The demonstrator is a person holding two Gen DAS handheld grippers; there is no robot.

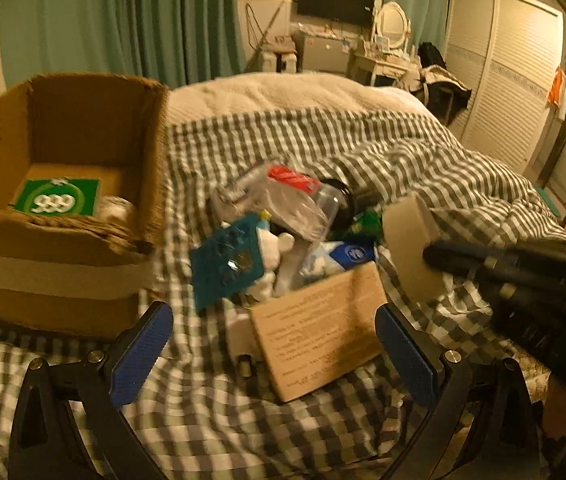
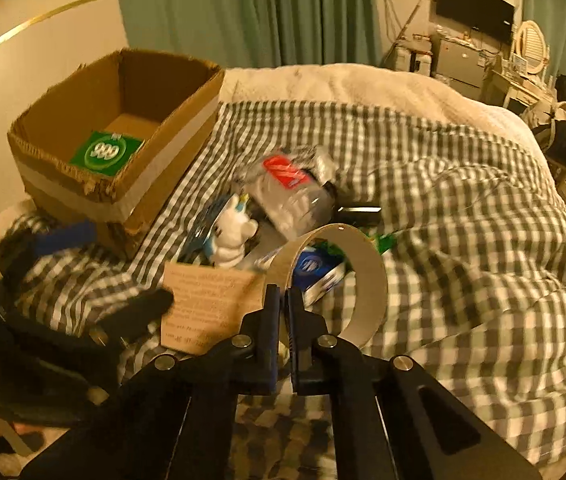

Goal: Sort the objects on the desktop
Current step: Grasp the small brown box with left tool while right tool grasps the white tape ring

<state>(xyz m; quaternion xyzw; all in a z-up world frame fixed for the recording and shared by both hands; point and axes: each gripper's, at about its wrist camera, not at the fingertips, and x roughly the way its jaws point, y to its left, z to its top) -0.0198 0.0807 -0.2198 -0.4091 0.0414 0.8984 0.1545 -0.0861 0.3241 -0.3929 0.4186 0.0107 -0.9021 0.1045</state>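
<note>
A pile of objects lies on a checked bedspread: a tan printed box point(image 1: 319, 328) point(image 2: 207, 304), a white toy figure point(image 2: 233, 234), a clear plastic pack with a red label point(image 2: 287, 184), a blue box point(image 2: 319, 270) and a teal card point(image 1: 229, 264). My left gripper point(image 1: 275, 354) is open, its blue pads either side of the tan box, just above it. My right gripper point(image 2: 283, 300) is shut on a tan tape roll point(image 2: 367, 276), held above the pile; the roll also shows in the left wrist view point(image 1: 411, 236).
An open cardboard box point(image 1: 83, 248) point(image 2: 155, 168) stands left of the pile, with a green "999" packet point(image 2: 105, 152) inside. The bed runs back to a cream blanket point(image 1: 283, 92). Green curtains, a dresser and a wardrobe stand behind.
</note>
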